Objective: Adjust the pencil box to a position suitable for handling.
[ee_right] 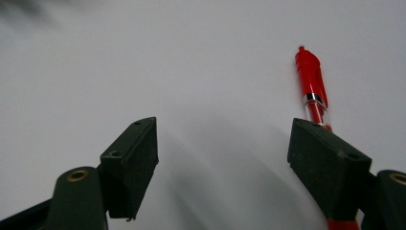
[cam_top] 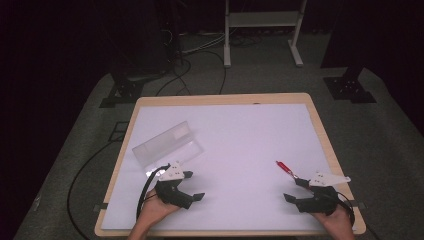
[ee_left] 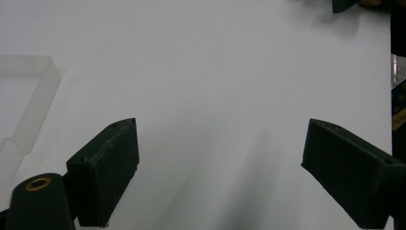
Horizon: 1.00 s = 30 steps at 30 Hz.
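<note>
Clear plastic case [cam_top: 167,144] lying open at table's [cam_top: 320,130] left. Just below it, left gripper [cam_top: 192,186], jaws spread, empty. Far right, red pen [cam_top: 285,167] flat, touching right gripper [cam_top: 295,190], jaws wide, nothing held.

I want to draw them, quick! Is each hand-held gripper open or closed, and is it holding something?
Left hand-held gripper: open, holding nothing.
Right hand-held gripper: open, holding nothing; the red pen lies beside one jaw.
</note>
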Available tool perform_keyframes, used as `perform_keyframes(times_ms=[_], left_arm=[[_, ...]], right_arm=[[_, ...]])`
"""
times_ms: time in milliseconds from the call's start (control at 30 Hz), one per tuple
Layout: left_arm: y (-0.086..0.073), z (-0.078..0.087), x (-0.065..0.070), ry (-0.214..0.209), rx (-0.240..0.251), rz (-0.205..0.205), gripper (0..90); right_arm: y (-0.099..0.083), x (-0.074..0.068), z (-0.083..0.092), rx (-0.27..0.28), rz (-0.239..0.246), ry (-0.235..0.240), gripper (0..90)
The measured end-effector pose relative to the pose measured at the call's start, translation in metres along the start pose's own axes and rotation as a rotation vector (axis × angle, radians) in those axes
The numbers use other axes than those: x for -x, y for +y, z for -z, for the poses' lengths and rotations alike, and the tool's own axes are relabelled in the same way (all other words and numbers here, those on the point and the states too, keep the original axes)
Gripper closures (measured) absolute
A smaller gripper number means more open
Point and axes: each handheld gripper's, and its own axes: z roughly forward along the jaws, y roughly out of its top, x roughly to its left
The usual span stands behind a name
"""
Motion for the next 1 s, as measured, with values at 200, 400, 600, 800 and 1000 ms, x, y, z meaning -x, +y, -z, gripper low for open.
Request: perform_keyframes(times_ms=[200, 400, 600, 800, 1000], left_arm=[[0.004, 0.002, -0.001, 0.01, -0.015, -0.013, 11.5], [0.01, 0.009, -0.008, 0.046, -0.023, -0.028, 11.5], [0.015, 0.023, -0.024, 0.107, -0.035, -0.036, 11.6], [0.016, 0.03, -0.041, 0.157, -0.089, -0.035, 14.0], [0.017, 0.032, -0.059, 0.183, -0.121, -0.019, 18.5]], right_arm=[[0.0, 0.004, 0.003, 0.009, -0.014, -0.012, 24.9], [0.001, 0.003, 0.005, 0.016, -0.009, -0.019, 24.7], [0.005, 0.001, 0.006, 0.029, -0.007, -0.019, 24.5], [0.007, -0.001, 0.003, 0.02, 0.009, -0.014, 24.5], [0.008, -0.001, 0.003, 0.023, 0.014, -0.01, 24.5]])
